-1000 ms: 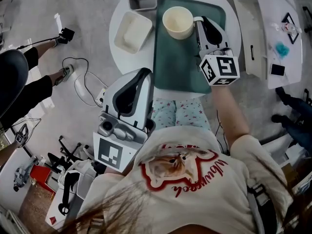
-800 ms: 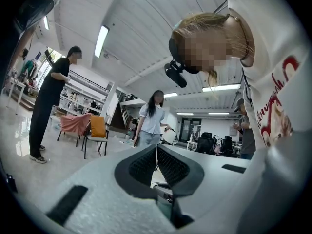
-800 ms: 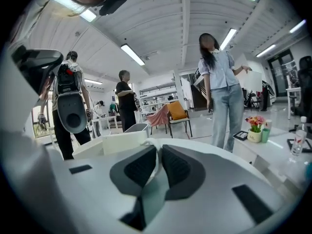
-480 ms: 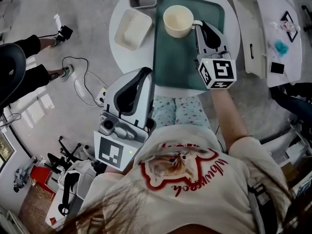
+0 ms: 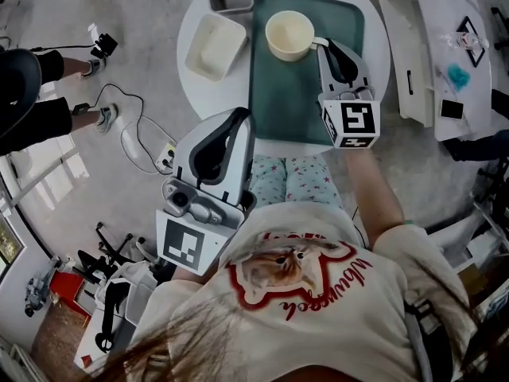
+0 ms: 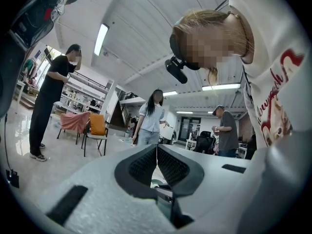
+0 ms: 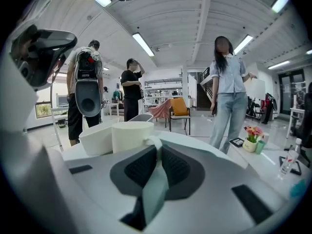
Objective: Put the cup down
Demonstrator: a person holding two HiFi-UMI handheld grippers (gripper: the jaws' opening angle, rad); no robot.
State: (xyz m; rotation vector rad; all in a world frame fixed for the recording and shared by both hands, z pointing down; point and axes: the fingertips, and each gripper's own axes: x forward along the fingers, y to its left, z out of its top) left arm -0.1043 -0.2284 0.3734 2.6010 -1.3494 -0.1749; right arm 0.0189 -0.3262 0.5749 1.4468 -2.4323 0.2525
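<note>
Cream round cup [image 5: 290,36] sits at the far end of the dark green plastic tray [image 5: 278,110], unmoved over the last second, so it seems landed. Right hand-held gripper [image 5: 321,46] apparently still pinches its handle; release remains. Left hand-held gripper [image 5: 238,119], short of the tray, is closed, empty.

Left gripper [image 5: 241,118] closed; right gripper [image 5: 323,46] pinching cup [image 5: 289,35]

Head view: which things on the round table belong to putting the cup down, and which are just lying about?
In the job: cream round cup; right gripper, shut on its handle; dark green rectangular tray under it.
Lying about: white rectangular tub; grey divided box; left gripper, shut, empty.
</note>
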